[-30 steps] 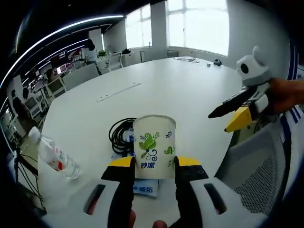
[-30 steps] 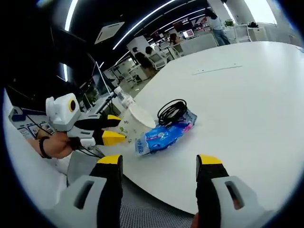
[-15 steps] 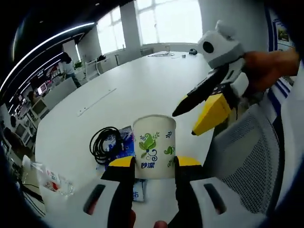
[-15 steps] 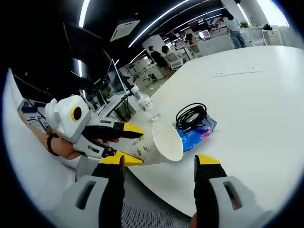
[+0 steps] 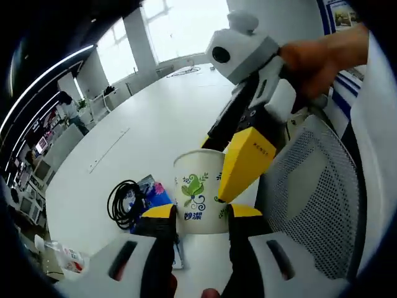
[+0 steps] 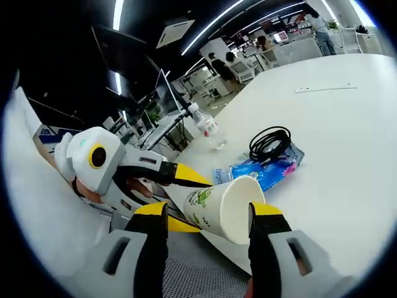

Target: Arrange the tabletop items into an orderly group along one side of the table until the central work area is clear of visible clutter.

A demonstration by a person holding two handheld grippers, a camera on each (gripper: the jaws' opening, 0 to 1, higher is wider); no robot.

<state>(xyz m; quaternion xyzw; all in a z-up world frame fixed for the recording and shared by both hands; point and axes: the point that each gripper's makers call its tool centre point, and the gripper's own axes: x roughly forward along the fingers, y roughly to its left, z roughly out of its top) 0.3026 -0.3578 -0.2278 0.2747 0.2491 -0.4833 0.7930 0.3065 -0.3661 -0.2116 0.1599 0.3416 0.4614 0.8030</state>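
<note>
**Cup handover off the near tabletop edge**

My left hand-held gripper point(image 5: 197, 212) pinched the paper cup point(image 5: 200, 189), held in the air off the tabletop point(image 6: 347, 143) edge. My right hand-held gripper point(image 6: 205, 214) stood spread around its rim. Judged best: close gently on the wall, avoid crushing, release left only after grip.

Table: large white top point(image 5: 155, 118), running far toward the windows.
Windows: bright panes point(image 5: 180, 31) along the far wall.
Chair: grey mesh back point(image 5: 310, 186), near right of the table.
Ceiling: dark, with long light strips point(image 6: 211, 22).
Far left: office desks and chairs point(image 6: 291, 49).
</note>
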